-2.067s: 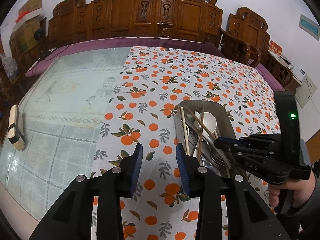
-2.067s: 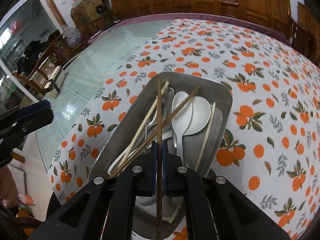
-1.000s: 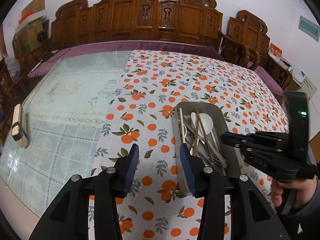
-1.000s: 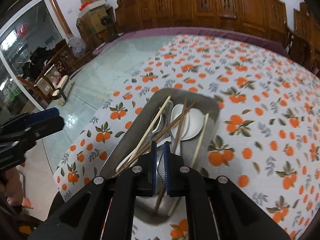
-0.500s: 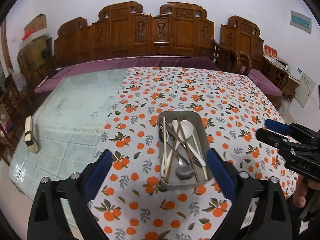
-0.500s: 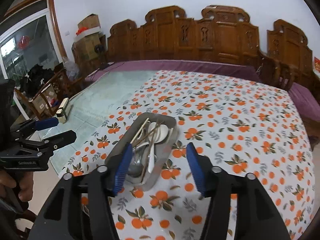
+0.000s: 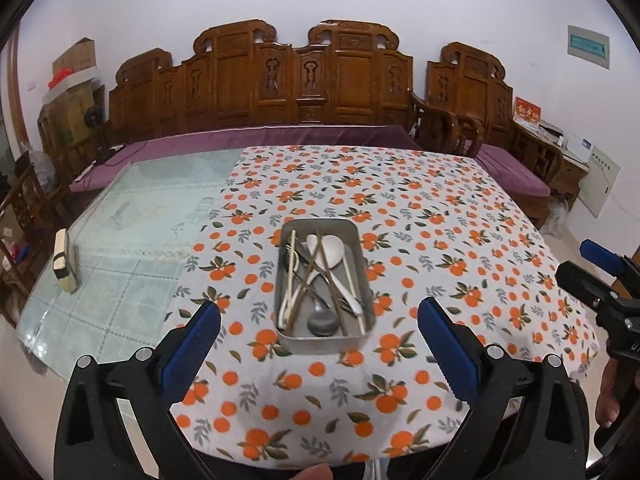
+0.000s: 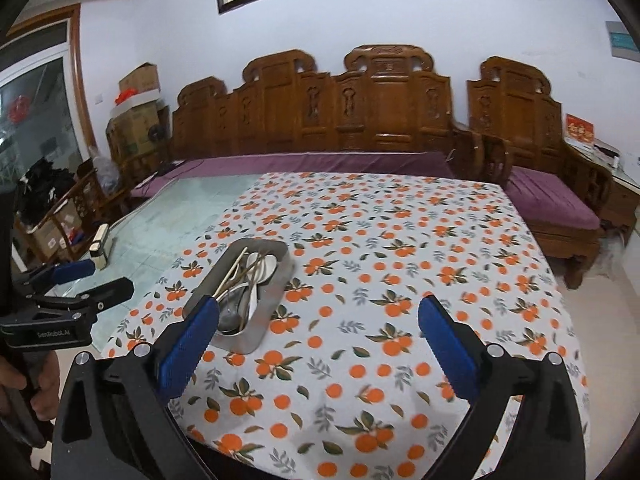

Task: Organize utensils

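Observation:
A metal tray (image 7: 327, 345) sits on the orange-print tablecloth (image 7: 420, 216). Inside it lie white spoons (image 7: 330, 246), a metal spoon (image 7: 322, 322) and several chopsticks (image 7: 349, 276), crossed in a loose heap. My left gripper (image 7: 319, 311) hangs back from the table's near edge, jaws wide open with nothing held between them. My right gripper (image 8: 319, 307) is off to the right of the tray (image 8: 273, 312), its jaws opening, and nothing is between them. Each view shows the other gripper at its side edge, held by a hand.
The left part of the table is bare glass (image 7: 132, 240) with a small upright box (image 7: 64, 261) near its edge. A carved wooden bench (image 7: 304, 80) with purple cushions runs behind the table. The table's near edge lies just below the grippers.
Both grippers have pulled back and up from the tray, and their jaws have gone from nearly shut to wide open. The chopstick that the right one held now lies in the tray.

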A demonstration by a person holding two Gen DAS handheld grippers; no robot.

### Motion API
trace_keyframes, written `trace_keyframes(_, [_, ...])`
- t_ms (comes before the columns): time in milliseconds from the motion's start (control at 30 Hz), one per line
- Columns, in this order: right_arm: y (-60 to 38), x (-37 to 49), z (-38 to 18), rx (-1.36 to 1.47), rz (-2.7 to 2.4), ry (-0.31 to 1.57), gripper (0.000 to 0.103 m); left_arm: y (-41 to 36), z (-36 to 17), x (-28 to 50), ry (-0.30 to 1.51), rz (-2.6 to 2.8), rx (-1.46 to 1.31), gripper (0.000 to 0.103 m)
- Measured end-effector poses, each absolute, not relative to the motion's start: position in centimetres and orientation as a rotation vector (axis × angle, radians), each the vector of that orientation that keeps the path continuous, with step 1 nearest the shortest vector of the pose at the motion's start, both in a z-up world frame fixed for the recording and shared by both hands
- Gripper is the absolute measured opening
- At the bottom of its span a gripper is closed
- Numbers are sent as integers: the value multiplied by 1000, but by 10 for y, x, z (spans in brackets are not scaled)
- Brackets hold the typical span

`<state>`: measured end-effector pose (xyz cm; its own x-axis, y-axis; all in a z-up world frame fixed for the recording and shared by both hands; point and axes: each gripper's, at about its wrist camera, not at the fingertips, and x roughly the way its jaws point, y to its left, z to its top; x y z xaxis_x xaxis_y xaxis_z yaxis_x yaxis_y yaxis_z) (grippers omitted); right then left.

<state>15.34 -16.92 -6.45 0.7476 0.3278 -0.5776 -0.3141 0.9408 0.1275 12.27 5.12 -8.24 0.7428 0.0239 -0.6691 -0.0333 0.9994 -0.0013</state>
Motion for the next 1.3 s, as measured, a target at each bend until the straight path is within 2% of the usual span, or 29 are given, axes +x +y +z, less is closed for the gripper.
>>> trace_keyframes(167, [-186,131,-47,38,320,583,100,39,-69,106,698,22,0,95])
trace_keyframes(600, [-202,84,24,28,285,411,100,18,9,66,529,3,-14,95])
trace_keyframes(1300, [-203,69,38,33,281,379,100,10,23,49,493,3,2,95])
